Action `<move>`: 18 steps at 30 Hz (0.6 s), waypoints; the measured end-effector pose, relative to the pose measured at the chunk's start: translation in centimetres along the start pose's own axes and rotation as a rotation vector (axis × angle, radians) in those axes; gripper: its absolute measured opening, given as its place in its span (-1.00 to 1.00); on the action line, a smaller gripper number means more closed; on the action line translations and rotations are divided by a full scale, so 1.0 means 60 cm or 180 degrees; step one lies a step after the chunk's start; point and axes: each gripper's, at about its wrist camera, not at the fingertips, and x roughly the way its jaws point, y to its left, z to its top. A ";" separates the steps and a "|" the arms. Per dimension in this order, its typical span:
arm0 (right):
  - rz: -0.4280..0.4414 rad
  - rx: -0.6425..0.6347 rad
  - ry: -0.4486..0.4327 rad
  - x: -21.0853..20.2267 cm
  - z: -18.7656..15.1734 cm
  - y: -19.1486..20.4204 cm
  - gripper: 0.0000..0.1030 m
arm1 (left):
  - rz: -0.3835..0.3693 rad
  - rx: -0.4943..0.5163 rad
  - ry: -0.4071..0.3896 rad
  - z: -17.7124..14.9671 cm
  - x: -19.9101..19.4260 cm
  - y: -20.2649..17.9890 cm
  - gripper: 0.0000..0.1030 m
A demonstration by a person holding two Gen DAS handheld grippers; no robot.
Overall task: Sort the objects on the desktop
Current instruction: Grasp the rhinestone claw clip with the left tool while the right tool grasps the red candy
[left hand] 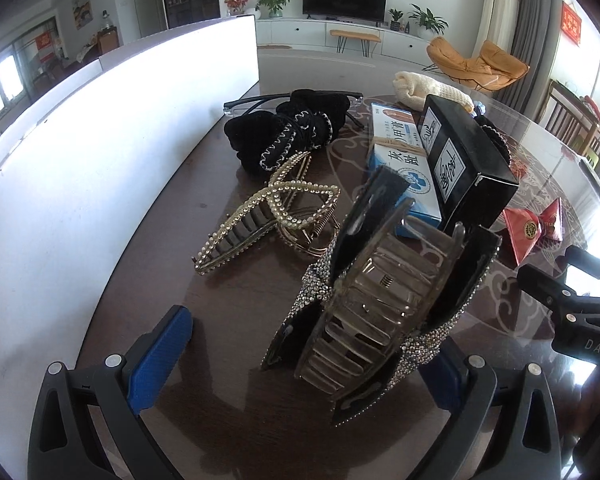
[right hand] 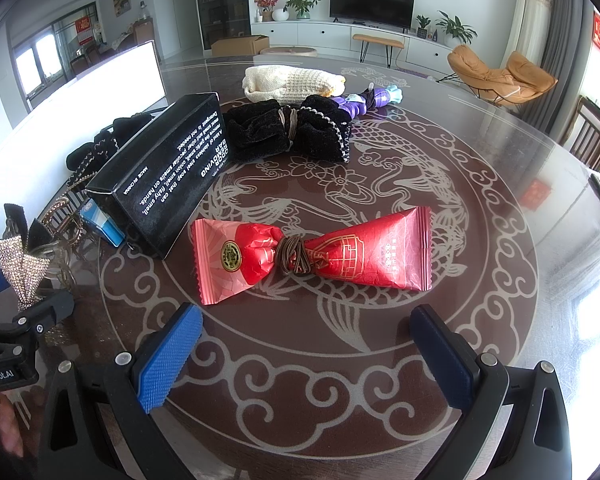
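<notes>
Lying between the released left gripper (left hand: pixel 304 356) fingers, a rhinestone hair claw (left hand: pixel 380 300) crowds the white box wall (left hand: pixel 100 160); the right gripper (right hand: pixel 306 356), also released, faces bare glass tabletop (right hand: pixel 300 380) before a crinkled red packet (right hand: pixel 312 254).

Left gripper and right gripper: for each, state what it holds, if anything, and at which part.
The left gripper is open around the rhinestone claw clip, but no grip is visible. The right gripper is open and holds nothing; the red packet lies ahead.

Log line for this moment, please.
left gripper: open around rhinestone hair claw | right gripper: open, empty, facing red snack packet | table: unsorted
</notes>
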 end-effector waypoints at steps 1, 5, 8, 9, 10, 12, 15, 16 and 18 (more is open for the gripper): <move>0.0002 0.0001 0.0000 0.000 0.000 0.000 1.00 | -0.0004 0.0000 0.0003 -0.001 -0.003 0.005 1.00; 0.0226 0.0092 -0.0014 -0.017 -0.013 -0.013 1.00 | -0.0034 -0.0013 0.0013 -0.006 -0.007 0.006 1.00; 0.0466 0.0502 -0.0218 -0.048 -0.025 -0.055 1.00 | -0.0156 0.0010 -0.0019 -0.007 -0.010 0.001 1.00; 0.0462 0.0622 -0.0251 -0.053 -0.018 -0.070 1.00 | -0.0182 0.0033 -0.0028 -0.007 -0.011 -0.002 1.00; 0.0419 0.0727 -0.0254 -0.053 -0.004 -0.084 1.00 | -0.0185 0.0073 -0.0035 -0.007 -0.012 -0.008 1.00; 0.0274 0.0911 -0.0238 -0.047 0.035 -0.111 1.00 | -0.0142 0.0157 -0.0049 -0.009 -0.013 -0.015 1.00; 0.0070 0.1004 -0.0145 -0.014 0.096 -0.144 1.00 | -0.0131 0.0194 -0.0069 -0.008 -0.018 -0.023 1.00; -0.0014 0.0967 -0.0044 0.002 0.109 -0.149 1.00 | -0.0149 0.0178 -0.0067 -0.009 -0.020 -0.022 1.00; -0.0075 0.0816 0.0148 0.030 0.117 -0.150 1.00 | -0.0224 0.0112 -0.0054 -0.009 -0.021 -0.016 1.00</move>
